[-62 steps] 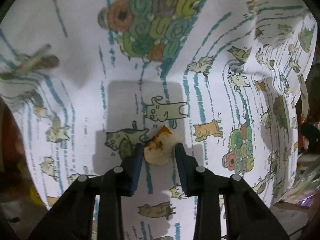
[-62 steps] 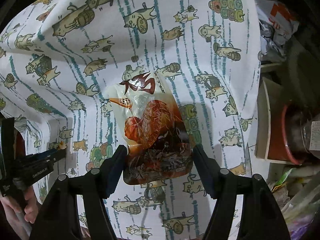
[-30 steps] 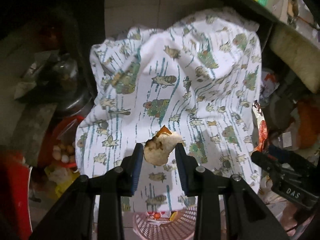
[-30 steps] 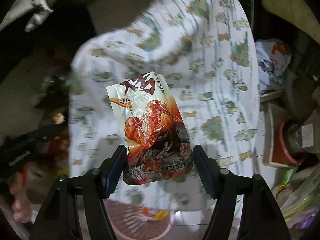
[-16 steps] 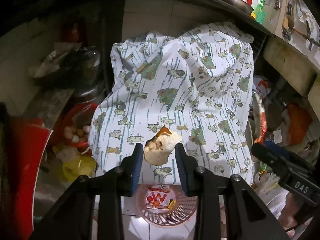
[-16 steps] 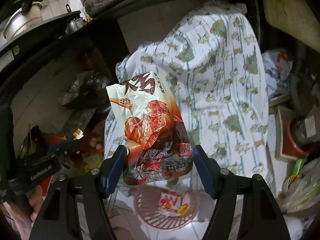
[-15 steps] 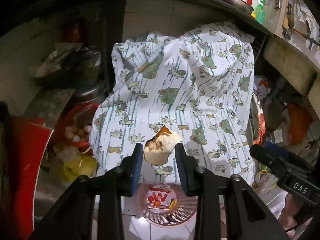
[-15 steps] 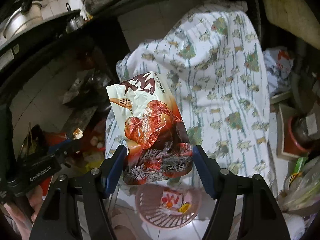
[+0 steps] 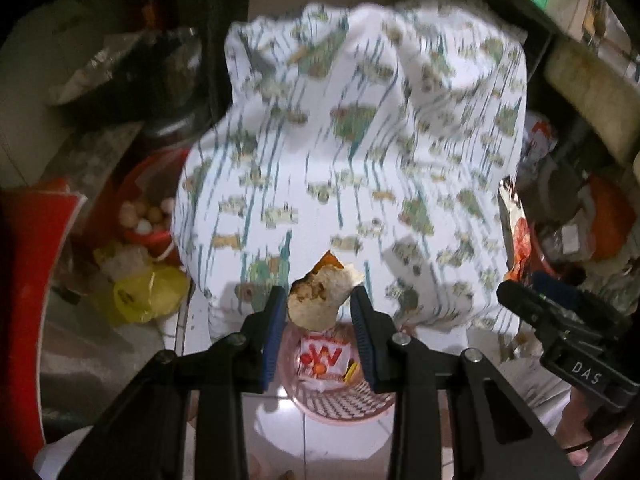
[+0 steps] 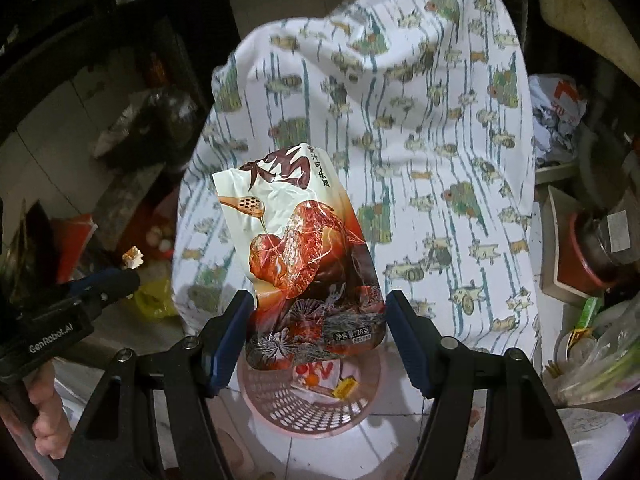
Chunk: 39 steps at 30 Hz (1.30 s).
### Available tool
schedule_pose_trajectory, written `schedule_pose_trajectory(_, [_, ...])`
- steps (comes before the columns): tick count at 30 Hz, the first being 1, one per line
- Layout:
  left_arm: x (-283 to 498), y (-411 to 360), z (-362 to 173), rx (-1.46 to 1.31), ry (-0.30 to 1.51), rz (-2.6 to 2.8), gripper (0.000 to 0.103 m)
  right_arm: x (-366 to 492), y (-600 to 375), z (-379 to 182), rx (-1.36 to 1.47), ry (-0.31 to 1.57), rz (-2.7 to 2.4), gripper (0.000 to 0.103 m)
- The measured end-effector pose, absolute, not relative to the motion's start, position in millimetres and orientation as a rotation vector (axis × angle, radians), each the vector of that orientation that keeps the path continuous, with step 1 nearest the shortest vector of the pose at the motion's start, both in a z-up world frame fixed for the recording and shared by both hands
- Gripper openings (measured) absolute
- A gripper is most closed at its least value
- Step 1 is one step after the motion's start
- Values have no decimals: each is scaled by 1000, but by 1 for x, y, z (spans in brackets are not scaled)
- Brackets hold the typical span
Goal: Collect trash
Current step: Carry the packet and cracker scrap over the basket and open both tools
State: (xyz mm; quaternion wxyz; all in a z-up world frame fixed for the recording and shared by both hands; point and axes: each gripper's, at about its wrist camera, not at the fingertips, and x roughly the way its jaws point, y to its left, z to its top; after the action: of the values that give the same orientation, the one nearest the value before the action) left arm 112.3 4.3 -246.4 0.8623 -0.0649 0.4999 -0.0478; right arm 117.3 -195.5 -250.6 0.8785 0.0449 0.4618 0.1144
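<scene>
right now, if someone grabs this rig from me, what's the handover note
Left tongs: shut on a food scrap, held above the pink basket.
Right tongs: shut on a snack wrapper, also above the basket.
Basket sits on the floor below the cloth and already holds a white-and-red wrapper and a small yellow piece.
Done: both items picked up.
Left: drop both into the basket.

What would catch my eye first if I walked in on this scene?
Probably the glossy red snack wrapper clamped in the right gripper, held above a pink basket on the floor. Next, the food scrap pinched in the left gripper, and behind both, the big cartoon-print cloth.
</scene>
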Motion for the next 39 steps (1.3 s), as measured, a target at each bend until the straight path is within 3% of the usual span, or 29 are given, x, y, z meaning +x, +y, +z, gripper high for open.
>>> schedule_pose_trajectory(15, [126, 7, -357, -209, 1402, -86, 31, 124, -173, -363, -31, 1245, 265, 70])
schedule_pose_trajectory(27, [133, 3, -399, -186, 1509, -55, 31, 121, -153, -455, -119, 1465, 285, 70])
schedule_pose_trajectory(38, [134, -4, -420, -194, 1543, -71, 32, 137, -154, -502, -94, 1513, 249, 71])
schedule_pose_trajectory(39, [134, -4, -420, -192, 1544, -82, 40, 138, -154, -504, -89, 1516, 251, 71])
